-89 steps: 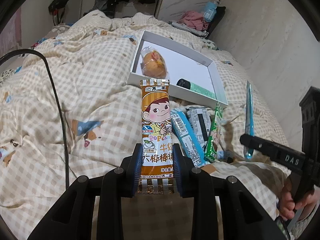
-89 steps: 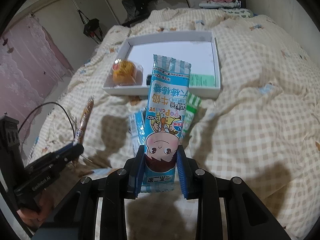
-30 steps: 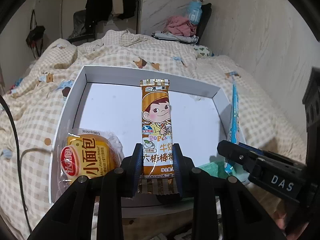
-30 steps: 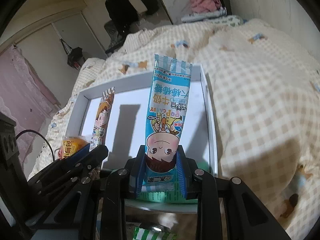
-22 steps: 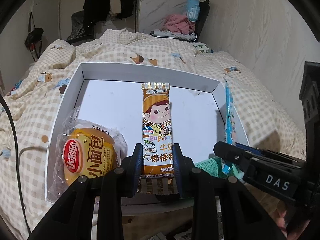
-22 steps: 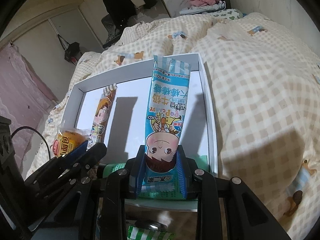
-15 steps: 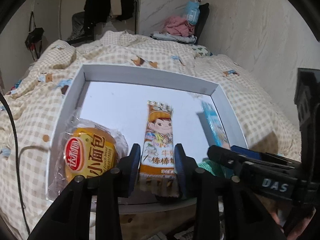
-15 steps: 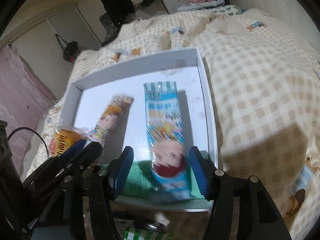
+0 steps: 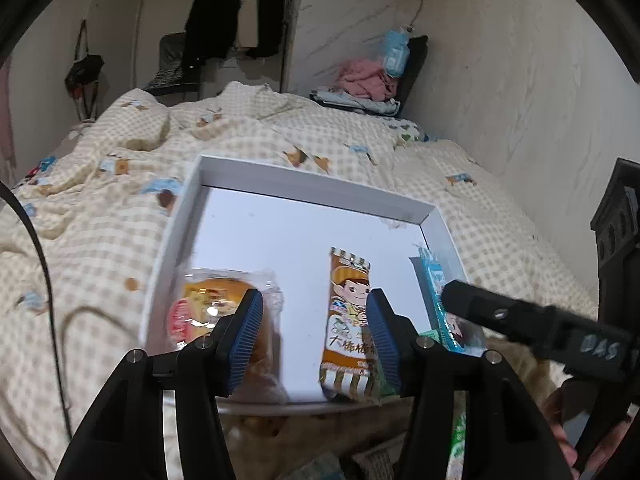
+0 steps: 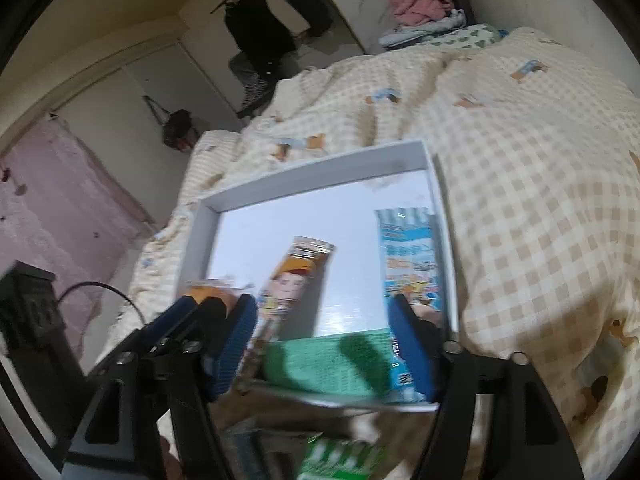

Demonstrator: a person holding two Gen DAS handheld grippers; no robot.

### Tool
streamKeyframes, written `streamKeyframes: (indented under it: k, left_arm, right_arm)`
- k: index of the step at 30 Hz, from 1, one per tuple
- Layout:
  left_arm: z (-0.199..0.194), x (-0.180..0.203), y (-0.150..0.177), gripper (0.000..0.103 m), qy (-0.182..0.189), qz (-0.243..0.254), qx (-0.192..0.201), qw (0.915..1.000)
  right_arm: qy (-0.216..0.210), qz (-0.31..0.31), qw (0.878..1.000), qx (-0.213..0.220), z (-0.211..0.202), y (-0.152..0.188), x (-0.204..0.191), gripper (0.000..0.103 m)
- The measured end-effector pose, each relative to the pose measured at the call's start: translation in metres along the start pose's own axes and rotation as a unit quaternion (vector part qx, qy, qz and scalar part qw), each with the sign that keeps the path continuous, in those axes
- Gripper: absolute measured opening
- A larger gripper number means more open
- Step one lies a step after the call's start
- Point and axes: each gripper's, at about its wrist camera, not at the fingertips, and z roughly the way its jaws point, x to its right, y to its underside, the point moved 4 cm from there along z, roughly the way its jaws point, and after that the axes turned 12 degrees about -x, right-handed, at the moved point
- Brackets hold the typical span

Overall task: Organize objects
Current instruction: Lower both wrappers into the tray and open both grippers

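Observation:
A white shallow box (image 9: pixel 312 188) (image 10: pixel 320 172) lies on the checked bedspread. In it lie a brown candy packet (image 9: pixel 346 320) (image 10: pixel 292 280), a blue candy packet (image 9: pixel 434 296) (image 10: pixel 412 264), a wrapped bun (image 9: pixel 208 304) and a green packet (image 10: pixel 340 364). My left gripper (image 9: pixel 314 332) hangs over the box's near edge, jaws opening, nothing pressed between them; the brown packet lies flat below its right finger. My right gripper (image 10: pixel 324 340) is likewise opening and empty, above the green packet, with the blue packet beside its right finger.
More snack packets (image 10: pixel 340 456) lie on the bedspread just in front of the box. A black cable (image 9: pixel 44 280) runs along the left. Folded clothes (image 9: pixel 364 84) sit at the bed's far end, by the wall on the right.
Both grippers have let go of their candy packets, which now lie flat in the box. Both pairs of jaws have spread apart and both hands have lifted a little.

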Motion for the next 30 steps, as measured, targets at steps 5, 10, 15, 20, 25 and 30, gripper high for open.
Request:
streamKeyframes:
  k: [5, 10, 15, 20, 25, 30]
  left_arm:
    - [-0.052, -0.009, 0.003, 0.063, -0.003, -0.020, 0.034, 0.9992]
    - [-0.114, -0.014, 0.013, 0.068, -0.014, -0.020, 0.071, 0.9972]
    - [-0.164, -0.009, 0.031, 0.073, -0.019, 0.008, 0.077, 0.9968]
    - [-0.206, -0.006, 0.055, 0.075, -0.002, 0.013, 0.068, 0.9976]
    - [-0.233, -0.009, 0.089, 0.078, -0.019, 0.028, 0.061, 0.9975]
    - [-0.224, -0.013, 0.114, 0.078, -0.035, 0.024, 0.031, 0.9986]
  right_arm:
    - [-0.032, -0.006, 0.999, 0.001, -0.039, -0.002, -0.020, 0.080]
    - [-0.045, -0.034, 0.998, -0.022, -0.091, 0.011, -0.045, 0.080]
    - [-0.018, -0.066, 0.997, -0.019, -0.146, 0.037, -0.062, 0.080]
    - [0.024, -0.080, 0.997, -0.001, -0.186, 0.064, -0.069, 0.081]
    - [0.070, -0.100, 0.992, 0.016, -0.203, 0.093, -0.071, 0.081]
    - [0.083, -0.087, 0.993, 0.017, -0.190, 0.117, -0.062, 0.081]
